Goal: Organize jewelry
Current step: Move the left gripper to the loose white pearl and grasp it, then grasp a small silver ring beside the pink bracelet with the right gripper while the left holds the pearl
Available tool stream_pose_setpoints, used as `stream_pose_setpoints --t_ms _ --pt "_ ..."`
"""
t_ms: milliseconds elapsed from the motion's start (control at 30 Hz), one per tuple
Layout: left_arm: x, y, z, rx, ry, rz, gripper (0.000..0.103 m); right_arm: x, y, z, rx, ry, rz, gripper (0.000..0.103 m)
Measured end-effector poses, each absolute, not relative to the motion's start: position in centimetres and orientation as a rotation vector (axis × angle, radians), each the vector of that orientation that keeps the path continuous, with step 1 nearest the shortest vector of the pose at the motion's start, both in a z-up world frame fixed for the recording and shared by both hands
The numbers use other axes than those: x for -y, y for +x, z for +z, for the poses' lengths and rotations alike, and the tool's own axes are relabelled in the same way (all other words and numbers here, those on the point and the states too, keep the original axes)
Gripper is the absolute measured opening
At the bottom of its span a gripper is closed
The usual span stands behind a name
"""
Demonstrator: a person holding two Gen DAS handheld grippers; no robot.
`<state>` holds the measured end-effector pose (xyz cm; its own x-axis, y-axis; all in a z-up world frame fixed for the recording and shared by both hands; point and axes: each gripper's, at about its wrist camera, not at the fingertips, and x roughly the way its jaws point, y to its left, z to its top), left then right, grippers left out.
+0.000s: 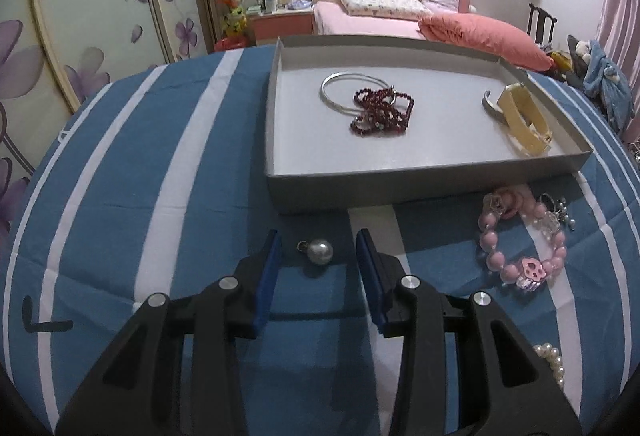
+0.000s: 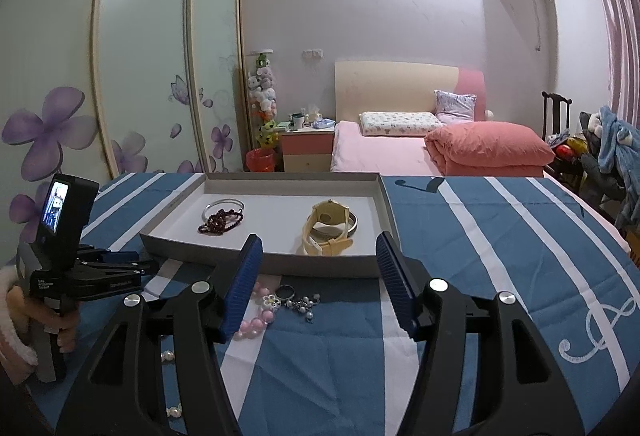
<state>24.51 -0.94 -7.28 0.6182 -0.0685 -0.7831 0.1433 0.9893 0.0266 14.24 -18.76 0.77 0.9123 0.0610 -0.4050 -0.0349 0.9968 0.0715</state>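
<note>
A grey shallow box [image 1: 276, 139] lies on the blue striped cloth and holds a silver bangle [image 1: 334, 81], dark red beads [image 1: 382, 111], and a yellow watch [image 1: 524, 119] beside a metal cuff [image 1: 490, 105]. My left gripper [image 1: 318, 248] is open with a single pearl pendant [image 1: 319, 251] lying between its fingertips on the cloth. A pink bead bracelet [image 1: 520, 248] lies to its right. My right gripper [image 2: 318, 256] is open and empty, above the pink bracelet [image 2: 256, 320] and a small pearl charm cluster [image 2: 302, 302]. The box [image 2: 280, 264] lies just beyond it.
A white pearl strand [image 1: 554, 362] lies at the near right of the cloth. The left handheld gripper [image 2: 80, 268] shows at the left of the right wrist view. Beyond the table are a bed [image 2: 380, 151], a wardrobe [image 2: 140, 75] and a chair with clothes [image 2: 608, 147].
</note>
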Motion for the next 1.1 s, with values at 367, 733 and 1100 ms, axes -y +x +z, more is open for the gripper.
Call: stream_pose_setpoints --t_ms 367,733,1100 --pt "0.7 24.5 -6.9 -0.893 0.086 -0.097 0.016 19.5 14.5 -0.1 -0.461 0.085 0.043 0.06" --pt "-4.5 22.3 -3.7 -0.789 -0.028 -0.021 0.015 19.3 18.1 -3.7 -0.738 0.051 0.098 0.06" --pt "-5.5 20.8 -0.8 -0.706 -0.06 -0.027 0.015 16.9 22.0 -6.0 -0.891 -0.044 0.143 0.045"
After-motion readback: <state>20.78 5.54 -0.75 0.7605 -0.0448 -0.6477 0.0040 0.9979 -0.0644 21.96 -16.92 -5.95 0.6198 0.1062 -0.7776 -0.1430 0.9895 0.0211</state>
